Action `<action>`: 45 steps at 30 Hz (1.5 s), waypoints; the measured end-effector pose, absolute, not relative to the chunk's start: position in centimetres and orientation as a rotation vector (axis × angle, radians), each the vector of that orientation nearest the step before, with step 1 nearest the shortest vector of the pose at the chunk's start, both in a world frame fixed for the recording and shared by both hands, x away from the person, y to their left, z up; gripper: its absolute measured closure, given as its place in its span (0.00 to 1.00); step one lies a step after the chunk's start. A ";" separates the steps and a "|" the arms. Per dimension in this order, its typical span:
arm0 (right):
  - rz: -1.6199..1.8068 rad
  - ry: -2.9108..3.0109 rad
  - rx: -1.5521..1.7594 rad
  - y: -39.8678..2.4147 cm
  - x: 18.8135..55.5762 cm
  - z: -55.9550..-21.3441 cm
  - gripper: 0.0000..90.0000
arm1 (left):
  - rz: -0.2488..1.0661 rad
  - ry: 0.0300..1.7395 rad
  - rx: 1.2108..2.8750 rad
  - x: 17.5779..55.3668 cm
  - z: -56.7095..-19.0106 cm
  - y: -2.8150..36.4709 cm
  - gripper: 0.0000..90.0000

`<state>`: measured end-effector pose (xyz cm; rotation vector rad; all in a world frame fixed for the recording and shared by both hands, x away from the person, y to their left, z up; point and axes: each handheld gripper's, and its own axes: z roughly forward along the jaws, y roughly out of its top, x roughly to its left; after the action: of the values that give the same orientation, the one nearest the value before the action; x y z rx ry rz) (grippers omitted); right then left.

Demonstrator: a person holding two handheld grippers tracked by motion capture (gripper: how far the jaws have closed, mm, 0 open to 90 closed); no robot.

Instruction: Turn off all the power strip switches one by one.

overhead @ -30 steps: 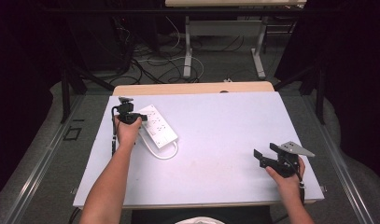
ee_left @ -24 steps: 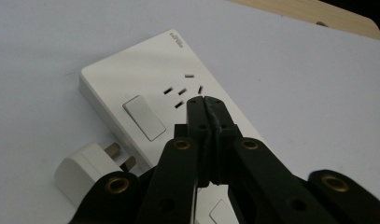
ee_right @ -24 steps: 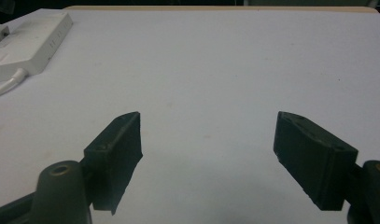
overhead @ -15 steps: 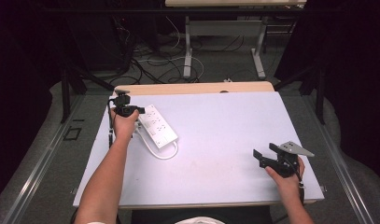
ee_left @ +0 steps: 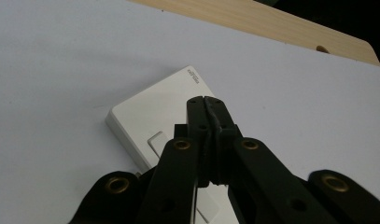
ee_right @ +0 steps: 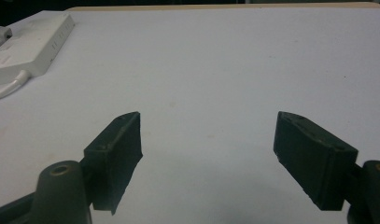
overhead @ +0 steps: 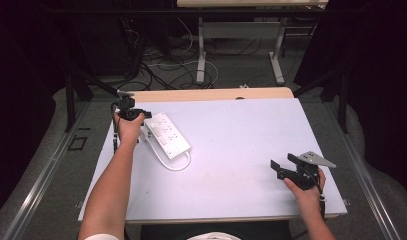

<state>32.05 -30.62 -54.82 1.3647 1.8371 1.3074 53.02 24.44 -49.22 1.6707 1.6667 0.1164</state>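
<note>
A white power strip point(overhead: 167, 135) lies at an angle on the left part of the pale table point(overhead: 241, 130), its white cord point(overhead: 173, 162) looping at the near end. My left gripper point(overhead: 146, 115) hovers by the strip's far-left end, shut with nothing between its jaws. In the left gripper view the closed tips point(ee_left: 206, 100) sit just above the power strip point(ee_left: 150, 116). My right gripper point(overhead: 281, 167) rests near the table's front right, open and empty. Its view has the wide-apart jaws of the right gripper point(ee_right: 208, 121) over bare table, with the power strip point(ee_right: 26, 44) far off at the upper left.
A wooden strip point(overhead: 211, 94) runs along the table's far edge. Beyond it are desk legs and loose cables on the floor point(overhead: 201, 65). A metal rail point(overhead: 46, 175) runs along the floor left of the table.
My left hand has drifted a little toward the table's far-left corner and risen slightly, jaws still shut. The right hand and the power strip have stayed put.
</note>
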 end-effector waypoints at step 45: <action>1.310 1.820 1.359 -30.8 32.1 -54.8 0.25 | 0.109 1.760 1.665 54.0 -52.8 23.8 1.00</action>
<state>32.05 -30.77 -54.78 1.3586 1.8199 1.3103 54.03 23.83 -52.75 1.6645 1.7596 0.1088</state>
